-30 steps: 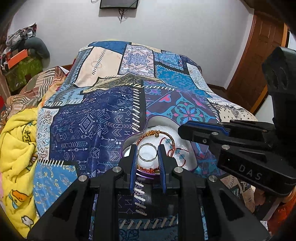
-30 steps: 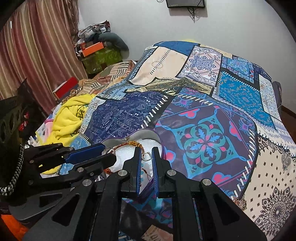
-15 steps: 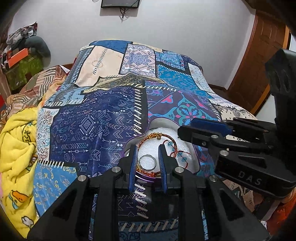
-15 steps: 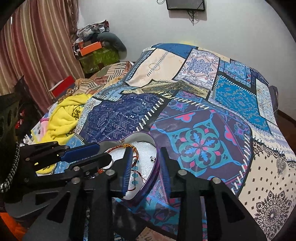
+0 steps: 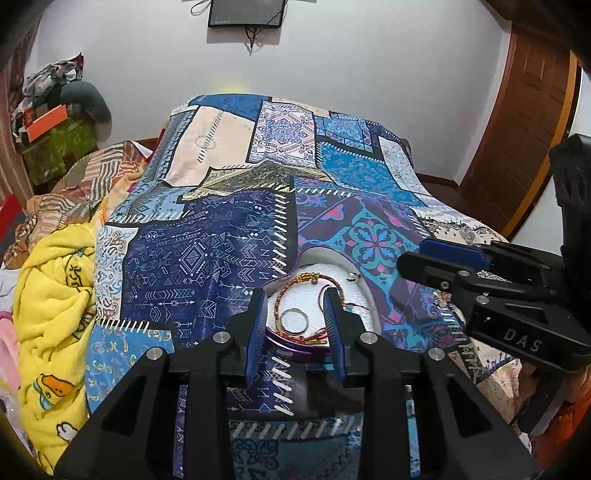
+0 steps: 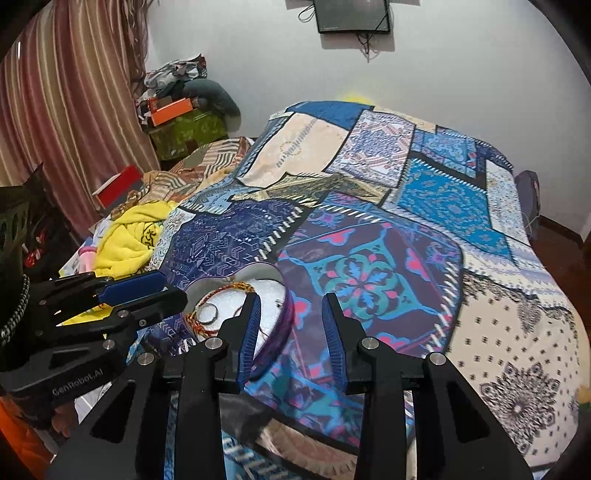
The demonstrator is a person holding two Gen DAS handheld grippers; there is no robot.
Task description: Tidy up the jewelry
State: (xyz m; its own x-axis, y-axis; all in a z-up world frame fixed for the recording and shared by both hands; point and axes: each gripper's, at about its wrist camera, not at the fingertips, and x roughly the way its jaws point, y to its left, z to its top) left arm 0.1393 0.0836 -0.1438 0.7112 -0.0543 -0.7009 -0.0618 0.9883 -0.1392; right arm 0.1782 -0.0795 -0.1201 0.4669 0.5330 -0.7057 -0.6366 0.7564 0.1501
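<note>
A purple heart-shaped jewelry box (image 5: 364,295) with white foam lining lies open on the patchwork bedspread (image 5: 207,254). Inside lie a silver ring (image 5: 293,319), a beaded bracelet (image 5: 291,290), red thread bracelets (image 5: 351,303) and a small silver piece (image 5: 352,276). My left gripper (image 5: 295,321) is open, its fingers astride the box's near end, holding nothing. My right gripper (image 6: 290,326) is open and empty, just right of the box (image 6: 275,291), above the bedspread (image 6: 369,280). The ring also shows in the right wrist view (image 6: 207,314).
A yellow blanket (image 5: 51,306) is heaped at the bed's left side. Clutter and an orange box (image 5: 48,120) stand at the far left by a striped curtain (image 6: 66,110). A wooden door (image 5: 517,122) is at the right. A screen (image 5: 245,13) hangs on the wall.
My right gripper has opened from shut, releasing the small silver piece into the box, and has drawn back to the right. My left gripper has backed away slightly, still open.
</note>
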